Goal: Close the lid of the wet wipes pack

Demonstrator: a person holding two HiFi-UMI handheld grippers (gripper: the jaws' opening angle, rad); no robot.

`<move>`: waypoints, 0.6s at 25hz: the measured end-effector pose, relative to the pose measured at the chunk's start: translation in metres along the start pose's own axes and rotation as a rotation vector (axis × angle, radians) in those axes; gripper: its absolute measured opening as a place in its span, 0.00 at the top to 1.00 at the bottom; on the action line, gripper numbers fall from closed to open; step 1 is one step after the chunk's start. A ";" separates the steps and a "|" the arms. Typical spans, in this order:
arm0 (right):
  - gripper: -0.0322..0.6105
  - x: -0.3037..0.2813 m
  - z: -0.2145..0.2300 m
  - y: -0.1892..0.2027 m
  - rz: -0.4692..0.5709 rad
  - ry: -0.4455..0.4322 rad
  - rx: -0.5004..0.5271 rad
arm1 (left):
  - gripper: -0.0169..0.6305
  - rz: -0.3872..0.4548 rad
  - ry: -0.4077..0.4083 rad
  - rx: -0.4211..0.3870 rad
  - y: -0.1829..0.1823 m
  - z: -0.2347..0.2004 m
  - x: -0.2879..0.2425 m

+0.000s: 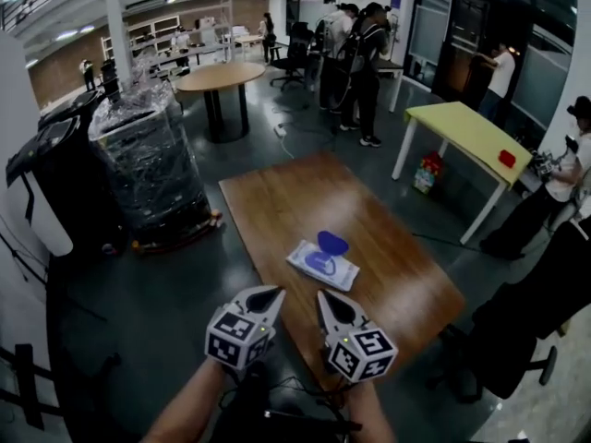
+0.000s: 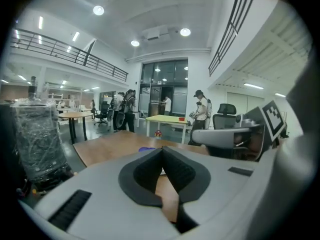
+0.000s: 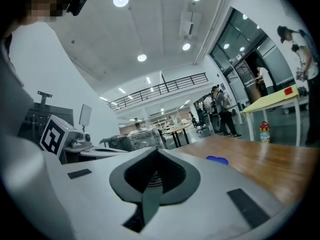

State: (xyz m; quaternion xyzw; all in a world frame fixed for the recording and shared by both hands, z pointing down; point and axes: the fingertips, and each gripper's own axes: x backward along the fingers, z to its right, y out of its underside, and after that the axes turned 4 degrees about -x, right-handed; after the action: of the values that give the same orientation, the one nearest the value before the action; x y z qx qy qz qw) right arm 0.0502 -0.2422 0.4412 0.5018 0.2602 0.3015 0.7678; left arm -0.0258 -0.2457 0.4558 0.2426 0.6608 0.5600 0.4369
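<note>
**Both claws shut and empty, lid untouched**

The left claw (image 1: 276, 292) has its jaws pressed together at the tips with nothing between them. The right claw (image 1: 324, 294) is the same. Both hang on the near side of the wet wipes pack (image 1: 317, 268), clear of it. The pack lies flat on the table (image 1: 277, 192), and its blue lid (image 1: 331, 243) stands open at the pack's far edge. The task looks to be at the approach. Next, a claw probably needs to reach past the pack and press the lid down onto it, the other perhaps steadying the pack.

Left gripper (image 1: 269, 297), right gripper (image 1: 329, 303): side by side, jaws together.
</note>
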 end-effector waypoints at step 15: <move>0.94 -0.064 0.075 -0.006 -0.023 0.376 -0.004 | 0.97 -0.082 0.351 -0.051 0.022 -0.053 -0.119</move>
State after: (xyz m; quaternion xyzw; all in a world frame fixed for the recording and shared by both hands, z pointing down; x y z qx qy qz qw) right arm 0.0605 -0.3363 0.4689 0.4319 0.4042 0.3815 0.7103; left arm -0.0150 -0.3647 0.5130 0.1028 0.7218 0.5922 0.3431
